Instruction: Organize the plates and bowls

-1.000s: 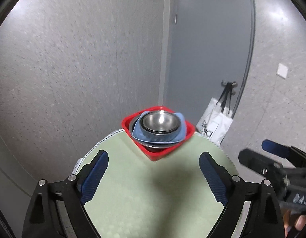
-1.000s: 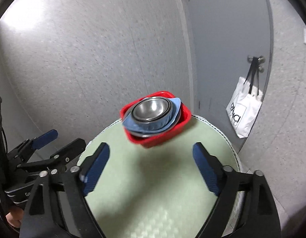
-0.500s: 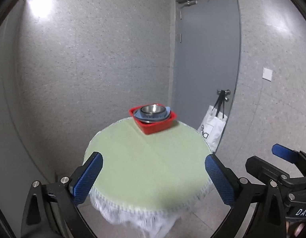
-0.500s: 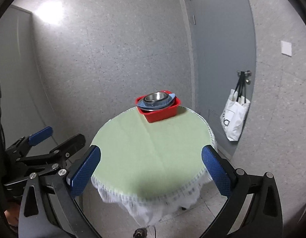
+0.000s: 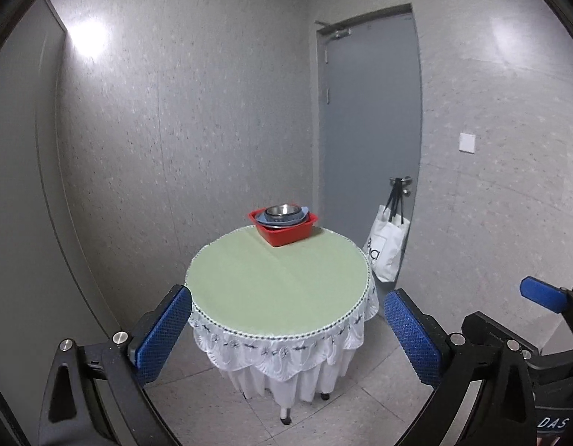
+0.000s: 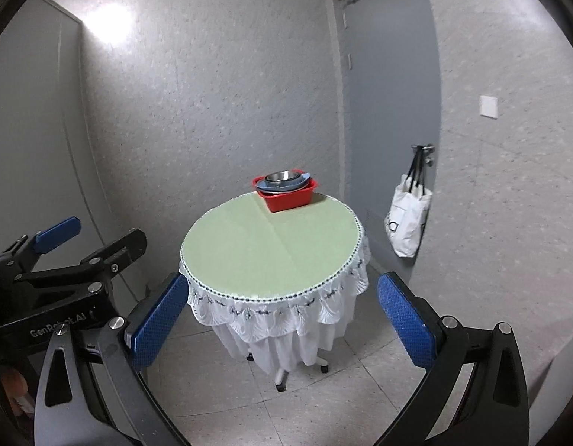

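Note:
A red tub (image 5: pixel 286 234) stands at the far edge of a round table with a green top (image 5: pixel 279 278). In it lie a blue plate (image 5: pixel 302 216) and a steel bowl (image 5: pixel 283 211), stacked. The tub also shows in the right wrist view (image 6: pixel 288 199), with the bowl (image 6: pixel 282 177) on top. My left gripper (image 5: pixel 286 330) is open and empty, well back from the table. My right gripper (image 6: pixel 282 319) is open and empty, also back from the table. The right gripper shows in the left wrist view (image 5: pixel 509 316), and the left gripper in the right wrist view (image 6: pixel 89 241).
The table (image 6: pixel 271 245) has a white lace skirt and a wheeled base on a tiled floor. A grey door (image 5: pixel 368 148) stands behind it. A white tote bag (image 5: pixel 386 249) hangs from the door handle. Grey walls close the corner.
Both grippers have pulled back and away from the table. The tub, close in front a second ago, is now far off. Both stay open and empty.

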A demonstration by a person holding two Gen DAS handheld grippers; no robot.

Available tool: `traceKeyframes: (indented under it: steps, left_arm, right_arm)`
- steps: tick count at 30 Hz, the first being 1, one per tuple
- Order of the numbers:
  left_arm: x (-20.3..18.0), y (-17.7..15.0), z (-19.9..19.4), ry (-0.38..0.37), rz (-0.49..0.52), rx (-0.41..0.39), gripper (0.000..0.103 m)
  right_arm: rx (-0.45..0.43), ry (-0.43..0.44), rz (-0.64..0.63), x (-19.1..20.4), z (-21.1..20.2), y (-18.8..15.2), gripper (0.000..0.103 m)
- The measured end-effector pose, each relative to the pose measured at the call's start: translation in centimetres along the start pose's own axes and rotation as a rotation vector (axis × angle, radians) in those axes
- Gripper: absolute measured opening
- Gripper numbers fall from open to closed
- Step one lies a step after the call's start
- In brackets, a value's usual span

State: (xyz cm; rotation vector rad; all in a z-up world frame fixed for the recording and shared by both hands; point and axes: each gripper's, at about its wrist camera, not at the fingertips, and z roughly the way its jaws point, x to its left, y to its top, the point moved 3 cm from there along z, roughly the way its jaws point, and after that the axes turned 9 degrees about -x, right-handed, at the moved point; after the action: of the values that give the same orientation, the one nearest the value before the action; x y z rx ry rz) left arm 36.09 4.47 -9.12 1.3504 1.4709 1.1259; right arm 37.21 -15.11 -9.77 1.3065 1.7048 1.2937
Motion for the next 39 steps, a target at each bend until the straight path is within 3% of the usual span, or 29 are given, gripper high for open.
traceKeyframes:
  steps: [8,16,24,33,39]
  left_arm:
    - [3.0,-3.5,-13.9,-0.003,0.017,-0.039,0.103]
    - [5.0,-5.9,-27.2,-0.032,0.028,-0.052,0.103]
    - [5.4,-7.0,-37.1,-0.057,0.007,-0.091,0.103]
    - [5.0,-7.3,-40.7,-0.062,-0.014,-0.134,0.103]
    - [4.7,-6.6,-40.5,-0.055,0.005,-0.155,0.103]
  right_arm:
    - [-0.066,-0.059,-0.007,5.2,-10.6,-2.8,0.103]
    - [-0.074,-0.097,0.006,9.7,-19.8,-5.9,0.103]
    - [-0.111,-0.142,-0.003,11.7,-27.2,-7.0,0.103]
    - [-0.159,-0.154,-0.038,11.8,-31.6,-7.0,0.103]
    - [-0.178,-0.151,-0.043,11.2,-32.9,-6.9,0.103]
